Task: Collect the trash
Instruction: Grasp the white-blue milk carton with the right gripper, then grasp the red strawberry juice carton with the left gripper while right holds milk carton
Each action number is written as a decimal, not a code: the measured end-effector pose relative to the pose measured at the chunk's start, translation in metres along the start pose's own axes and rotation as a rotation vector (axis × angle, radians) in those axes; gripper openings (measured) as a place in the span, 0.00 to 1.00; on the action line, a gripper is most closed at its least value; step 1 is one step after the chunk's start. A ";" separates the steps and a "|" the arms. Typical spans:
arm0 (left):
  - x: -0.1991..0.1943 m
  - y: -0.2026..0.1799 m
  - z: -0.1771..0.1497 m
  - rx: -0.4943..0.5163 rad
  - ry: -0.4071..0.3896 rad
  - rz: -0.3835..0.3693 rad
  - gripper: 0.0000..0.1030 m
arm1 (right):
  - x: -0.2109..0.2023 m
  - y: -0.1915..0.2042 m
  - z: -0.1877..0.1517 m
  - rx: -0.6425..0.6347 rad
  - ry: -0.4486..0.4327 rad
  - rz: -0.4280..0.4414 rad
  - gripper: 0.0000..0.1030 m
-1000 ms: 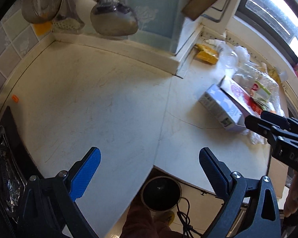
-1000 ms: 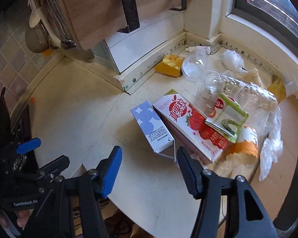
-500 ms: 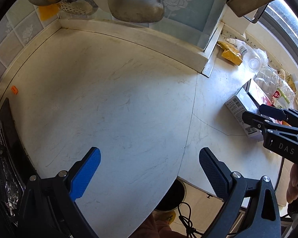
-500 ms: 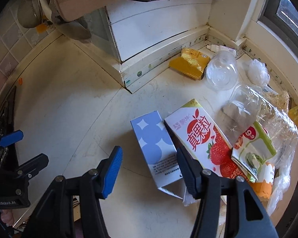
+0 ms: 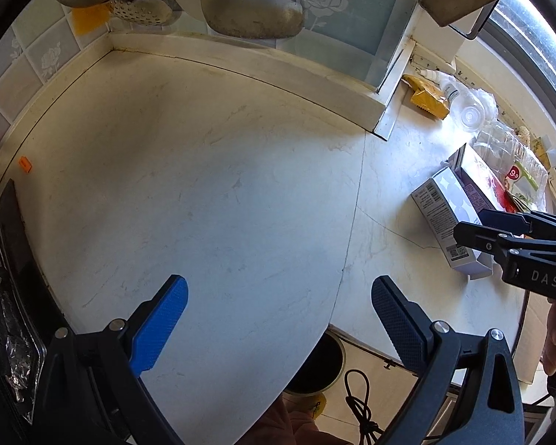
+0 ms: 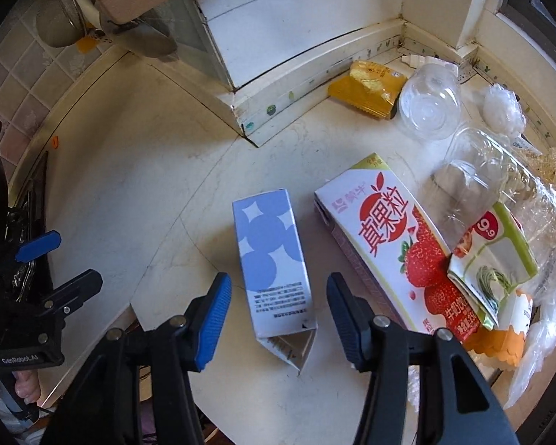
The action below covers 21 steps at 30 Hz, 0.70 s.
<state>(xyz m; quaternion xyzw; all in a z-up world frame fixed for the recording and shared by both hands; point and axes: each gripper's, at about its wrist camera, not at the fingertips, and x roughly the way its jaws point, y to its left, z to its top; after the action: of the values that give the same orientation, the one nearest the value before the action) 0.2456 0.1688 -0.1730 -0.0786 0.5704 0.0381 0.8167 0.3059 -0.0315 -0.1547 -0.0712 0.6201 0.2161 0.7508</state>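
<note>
A blue-and-white carton [image 6: 272,259] lies flat on the pale counter; it also shows in the left wrist view [image 5: 446,222]. My right gripper [image 6: 278,306] is open, its jaws on either side of the carton's near end, not touching it. Beside it lie a strawberry milk carton [image 6: 389,244], a green-and-white packet [image 6: 495,256], clear plastic bottles [image 6: 430,102] and a yellow wrapper [image 6: 367,89]. My left gripper [image 5: 278,319] is open and empty over bare counter [image 5: 204,185], well left of the trash.
A round dark bin [image 5: 317,365] stands on the floor below the counter's front edge. A stove edge [image 5: 3,296] is at far left. Ladles and strainers [image 5: 252,0] hang over the back wall. A raised ledge [image 6: 278,85] juts into the counter.
My right gripper has moved forward and down so its jaws now straddle the blue-and-white carton. My left gripper has moved forward over the counter.
</note>
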 end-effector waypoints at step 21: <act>-0.016 -0.062 0.019 0.238 -0.058 -0.087 0.96 | -0.070 -0.023 -0.064 0.156 -0.181 0.093 0.34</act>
<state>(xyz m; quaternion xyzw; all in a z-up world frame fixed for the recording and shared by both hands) 0.2672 0.1117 -0.1459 -0.0045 0.5429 -0.0633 0.8374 0.2486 -0.0925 -0.1055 0.0359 0.5675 0.2071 0.7961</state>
